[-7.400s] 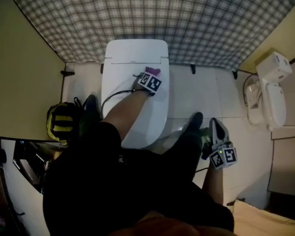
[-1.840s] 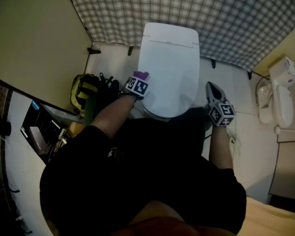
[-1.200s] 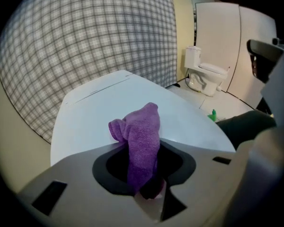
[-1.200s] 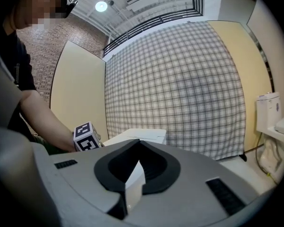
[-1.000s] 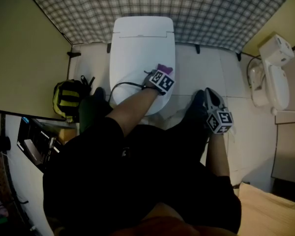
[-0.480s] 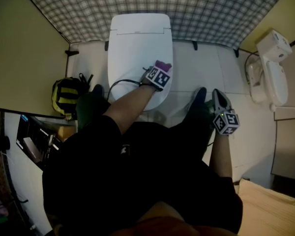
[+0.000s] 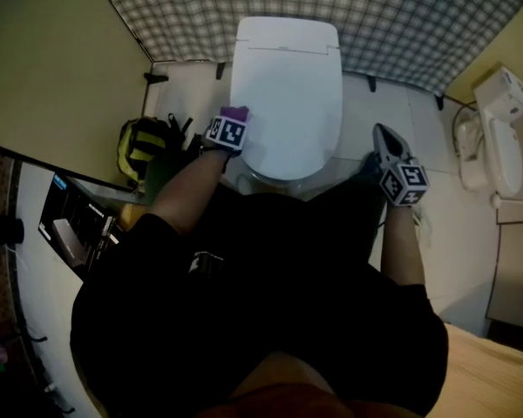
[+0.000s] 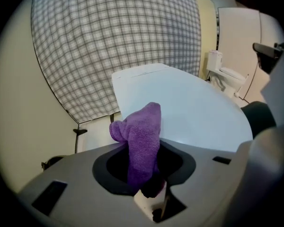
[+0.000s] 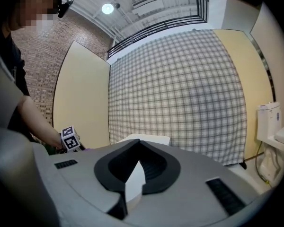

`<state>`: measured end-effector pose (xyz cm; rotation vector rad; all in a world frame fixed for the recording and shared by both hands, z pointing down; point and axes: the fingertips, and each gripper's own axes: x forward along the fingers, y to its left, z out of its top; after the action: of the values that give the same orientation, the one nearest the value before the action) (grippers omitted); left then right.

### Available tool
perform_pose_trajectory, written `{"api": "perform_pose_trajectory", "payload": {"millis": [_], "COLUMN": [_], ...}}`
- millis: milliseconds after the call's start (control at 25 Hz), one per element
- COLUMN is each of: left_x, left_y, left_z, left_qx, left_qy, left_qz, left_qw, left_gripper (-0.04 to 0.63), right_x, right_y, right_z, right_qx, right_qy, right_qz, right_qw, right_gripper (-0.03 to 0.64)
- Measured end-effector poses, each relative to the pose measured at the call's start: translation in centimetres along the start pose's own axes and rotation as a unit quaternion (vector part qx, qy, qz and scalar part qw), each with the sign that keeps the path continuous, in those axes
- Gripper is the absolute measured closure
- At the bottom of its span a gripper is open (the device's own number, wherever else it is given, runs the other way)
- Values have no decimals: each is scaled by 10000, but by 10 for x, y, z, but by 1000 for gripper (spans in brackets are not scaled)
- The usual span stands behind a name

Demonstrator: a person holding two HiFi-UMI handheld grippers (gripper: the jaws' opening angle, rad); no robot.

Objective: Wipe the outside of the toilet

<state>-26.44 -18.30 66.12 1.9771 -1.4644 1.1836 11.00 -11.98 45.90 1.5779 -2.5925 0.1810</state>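
The white toilet [image 7: 288, 94] stands at the far middle against the checked wall [image 7: 349, 16], its lid [image 8: 194, 108] down, so the bowl and anything in it are hidden. The left gripper [image 7: 233, 118] is clamped on one end of a purple cloth [image 8: 141, 141] at the lid's left edge. Whether the cloth touches the lid is unclear.

The cloth looks like light, soft terry; its free end flops loosely above the jaws, so it would likely need pressing flat to wipe well. The toilet's shell looks hard, glossy and fixed, probably slippery, and needs no holding.

The right gripper [image 7: 382, 133] hangs to the toilet's right, jaws together with nothing between them. A yellow-and-black backpack [image 7: 144, 146] sits on the floor at left, its contents unseen.
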Motion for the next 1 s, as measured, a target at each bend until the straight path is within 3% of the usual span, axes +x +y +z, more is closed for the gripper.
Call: {"api": "perform_pose_trajectory", "payload": {"millis": [200, 360, 520, 720, 1000], "left_x": [1, 11, 9, 9, 18], "left_y": [-14, -45, -90, -170, -269], "left_z": [-9, -9, 12, 46, 94], "left_qx": [-161, 23, 481, 1167, 1827], "left_qy": [-90, -63, -99, -133, -289], "left_qz": [-84, -206, -538, -973, -1260], "left_qw": [9998, 9998, 9973, 9883, 9746], "left_gripper": [476, 476, 476, 476, 476], "right_x": [20, 24, 20, -3, -58], "right_y": [20, 11, 14, 7, -40], "right_z": [5, -22, -19, -14, -33], "right_qx": [-74, 13, 8, -5, 181], "right_qy": [46, 109, 112, 130, 162], "right_qz": [190, 186, 213, 32, -504], "right_qw": [9998, 9998, 9997, 9999, 9984], "right_gripper": [614, 614, 614, 614, 614]}}
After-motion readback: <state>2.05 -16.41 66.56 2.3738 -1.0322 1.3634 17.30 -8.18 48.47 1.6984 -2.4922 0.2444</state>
